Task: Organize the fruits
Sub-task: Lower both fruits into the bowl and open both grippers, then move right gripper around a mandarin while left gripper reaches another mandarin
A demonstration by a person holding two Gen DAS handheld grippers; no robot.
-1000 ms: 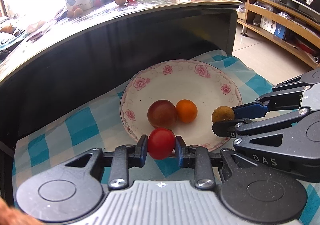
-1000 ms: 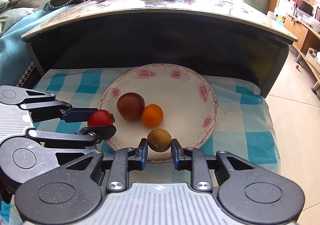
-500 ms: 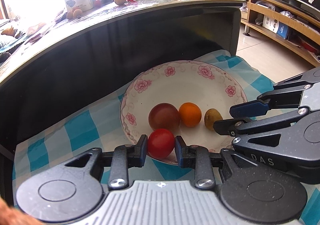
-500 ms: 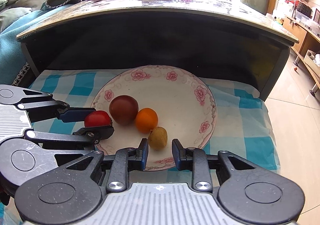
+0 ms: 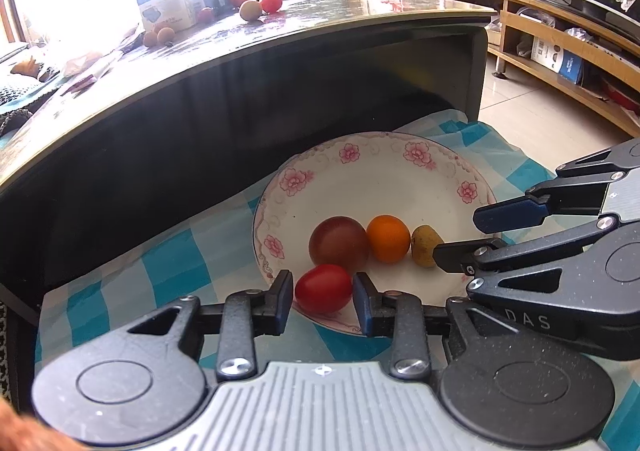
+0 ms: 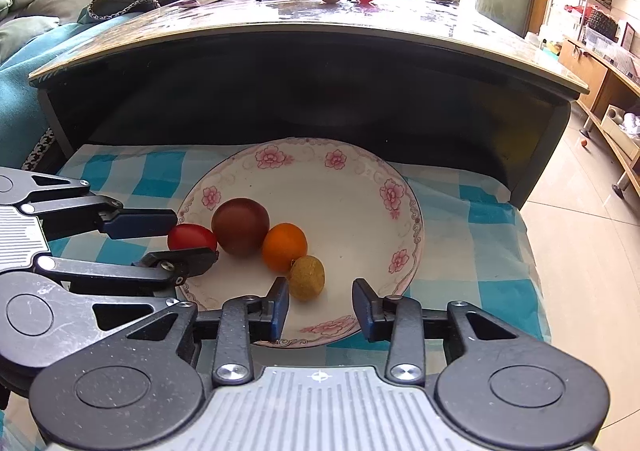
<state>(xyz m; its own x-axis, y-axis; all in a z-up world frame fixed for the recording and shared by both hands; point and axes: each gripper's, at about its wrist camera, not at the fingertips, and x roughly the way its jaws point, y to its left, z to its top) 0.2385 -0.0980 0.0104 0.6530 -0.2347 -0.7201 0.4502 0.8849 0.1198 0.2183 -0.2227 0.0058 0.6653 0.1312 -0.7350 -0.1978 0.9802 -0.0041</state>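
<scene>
Straddling plate rim, left tongs, seemingly gripping tomato.

Shelf w/ checked cloth, plate

My right gripper is now standing with its jaws spread wide, having let go of the brownish-green fruit, which is lying on the plate against the orange fruit. My left gripper is bringing the red tomato lower, over the plate's near rim beside the dark tomato.
</scene>
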